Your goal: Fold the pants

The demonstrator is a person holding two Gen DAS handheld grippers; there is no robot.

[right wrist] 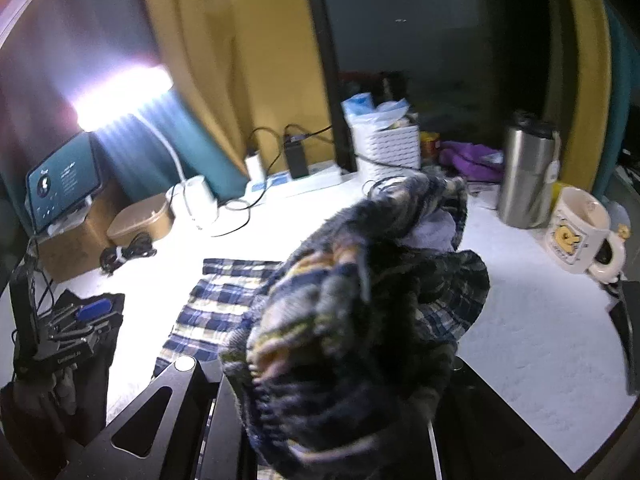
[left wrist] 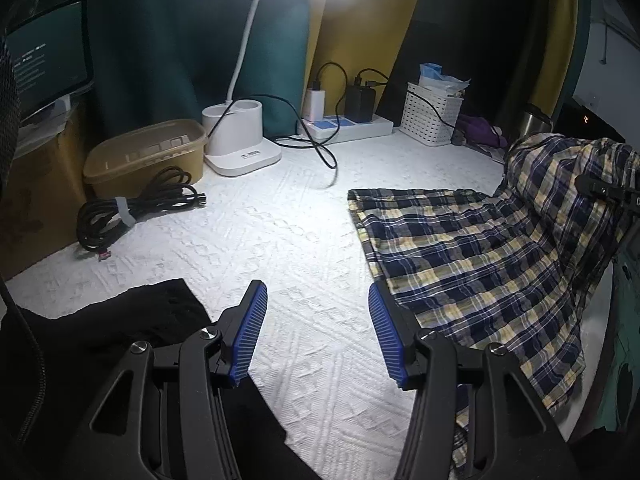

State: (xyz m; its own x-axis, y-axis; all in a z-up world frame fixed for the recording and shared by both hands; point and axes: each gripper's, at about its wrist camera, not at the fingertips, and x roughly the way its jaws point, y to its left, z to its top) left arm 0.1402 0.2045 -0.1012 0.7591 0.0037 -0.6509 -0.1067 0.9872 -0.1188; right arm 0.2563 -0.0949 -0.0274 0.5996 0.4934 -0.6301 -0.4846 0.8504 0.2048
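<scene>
Blue, yellow and white plaid pants (left wrist: 460,248) lie partly flat on the white textured tabletop (left wrist: 280,232), right of centre. Their right end is lifted off the table in a bunch (right wrist: 360,300). My right gripper (left wrist: 600,191) is shut on that raised end. In the right wrist view the cloth hides its fingers, and only its black frame (right wrist: 168,396) shows. My left gripper (left wrist: 317,292) stands open low over the table, just left of the pants' near edge. Nothing is between its blue pads (left wrist: 252,320). It also shows in the right wrist view, where the left gripper (right wrist: 86,312) is at the far left.
A black cloth (left wrist: 140,320) lies by the left gripper. Along the back stand a lamp base (left wrist: 240,136), power strip (left wrist: 348,124), brown tub (left wrist: 144,156), coiled cable (left wrist: 132,208) and white basket (left wrist: 432,116). A steel flask (right wrist: 528,172) and mug (right wrist: 576,232) stand at right.
</scene>
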